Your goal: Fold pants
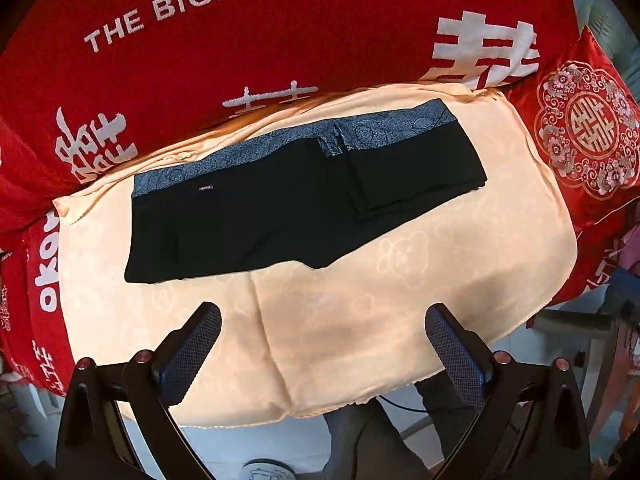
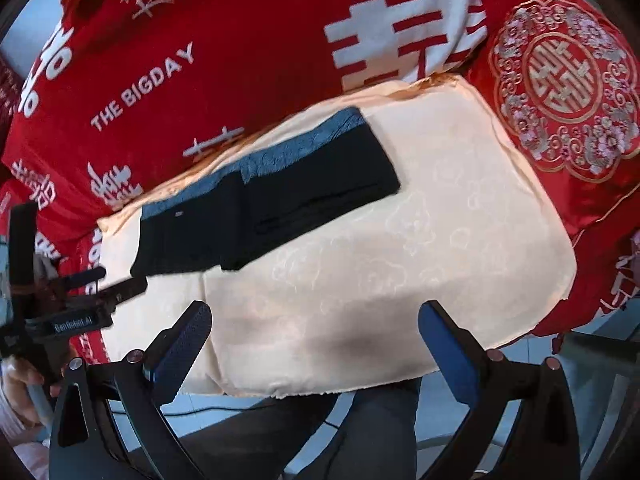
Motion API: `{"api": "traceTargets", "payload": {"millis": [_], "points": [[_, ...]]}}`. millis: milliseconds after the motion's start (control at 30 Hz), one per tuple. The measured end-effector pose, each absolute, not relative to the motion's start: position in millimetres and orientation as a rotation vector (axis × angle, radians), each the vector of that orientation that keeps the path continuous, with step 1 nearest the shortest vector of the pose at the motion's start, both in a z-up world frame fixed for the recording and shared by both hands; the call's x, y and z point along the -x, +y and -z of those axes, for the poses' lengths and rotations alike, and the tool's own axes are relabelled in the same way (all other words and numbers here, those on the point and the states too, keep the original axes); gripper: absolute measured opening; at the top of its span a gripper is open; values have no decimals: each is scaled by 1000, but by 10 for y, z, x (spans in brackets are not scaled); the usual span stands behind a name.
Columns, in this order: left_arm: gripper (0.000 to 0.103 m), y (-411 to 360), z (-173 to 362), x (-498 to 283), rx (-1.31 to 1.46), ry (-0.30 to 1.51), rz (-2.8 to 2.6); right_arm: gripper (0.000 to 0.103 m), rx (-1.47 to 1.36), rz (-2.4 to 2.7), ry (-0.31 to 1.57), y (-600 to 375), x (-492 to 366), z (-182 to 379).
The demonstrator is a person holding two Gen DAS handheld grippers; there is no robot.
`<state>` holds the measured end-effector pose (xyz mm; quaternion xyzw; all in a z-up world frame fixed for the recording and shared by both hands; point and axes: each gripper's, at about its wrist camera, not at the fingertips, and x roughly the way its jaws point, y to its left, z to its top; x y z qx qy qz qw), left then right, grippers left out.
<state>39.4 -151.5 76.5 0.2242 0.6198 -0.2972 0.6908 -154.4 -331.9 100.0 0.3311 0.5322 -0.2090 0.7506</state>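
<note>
The pants (image 1: 296, 200) lie folded on the peach cloth (image 1: 360, 320). Left gripper (image 1: 322, 340) and right gripper (image 2: 314, 336) hover wide, empty. Risk: a careless regrasp unfolds layers.

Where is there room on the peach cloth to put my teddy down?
The best bare patch is the peach cloth between the black pants and the cloth's near edge. A narrower strip lies between the pants' right end and the red pillow. The far side is crowded: the pants nearly meet the red blanket.
</note>
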Motion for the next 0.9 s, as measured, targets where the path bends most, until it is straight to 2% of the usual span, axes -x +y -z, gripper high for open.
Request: {"api": "traceTargets", "payload": {"millis": [900], "points": [[102,-1445,-821,-466,-462,1379,648,103,-729,469,1147,-3320,1474,-1078]]}}
